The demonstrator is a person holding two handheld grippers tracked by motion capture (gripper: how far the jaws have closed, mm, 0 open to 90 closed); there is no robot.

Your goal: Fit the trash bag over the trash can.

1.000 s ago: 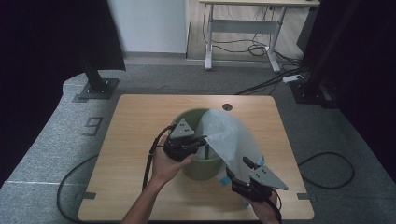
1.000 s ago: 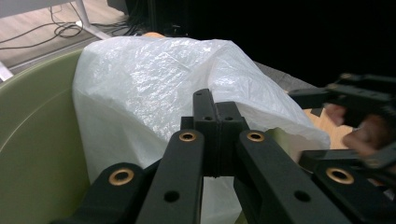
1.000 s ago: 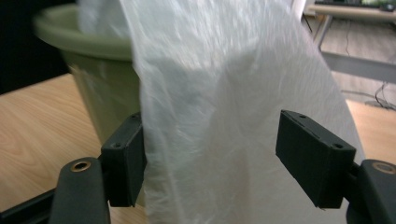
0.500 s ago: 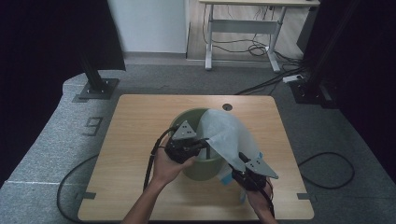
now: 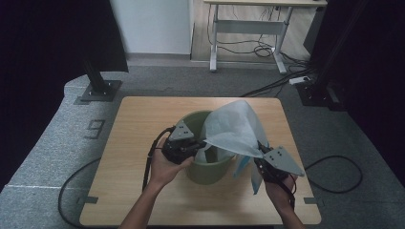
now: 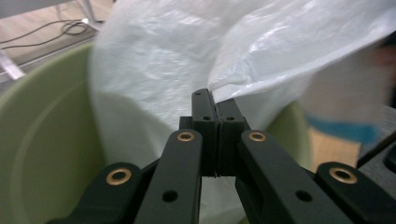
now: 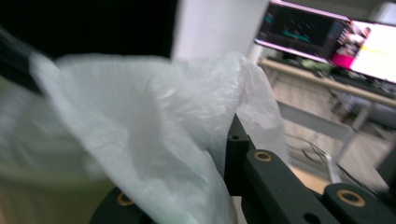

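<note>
I hold a pair of tongs in each hand over the wooden table (image 5: 143, 143), working a white plastic bag (image 5: 234, 129) at the green bucket (image 5: 205, 167) that stands near the middle of the table. My left gripper (image 5: 193, 147) sits at the bucket's near left rim, its jaws clenched tight on an edge of the bag; in the left gripper view (image 6: 215, 109) the two black jaws stand pressed together with the thin white film caught at their tips, the bucket's pale green wall (image 6: 42, 154) curving away to the left. My right gripper (image 5: 265, 160) is at the bucket's right side, just off the rim, and its jaws have just been closing; they now grip another part of the bag's edge. In the right gripper view (image 7: 224, 154) the crumpled film drapes over the jaws and hides most of them. Between my two grips the bag billows up above the bucket's mouth, part of it hanging down inside, with a blue-edged flap (image 5: 243, 164) dangling outside on the right
</note>
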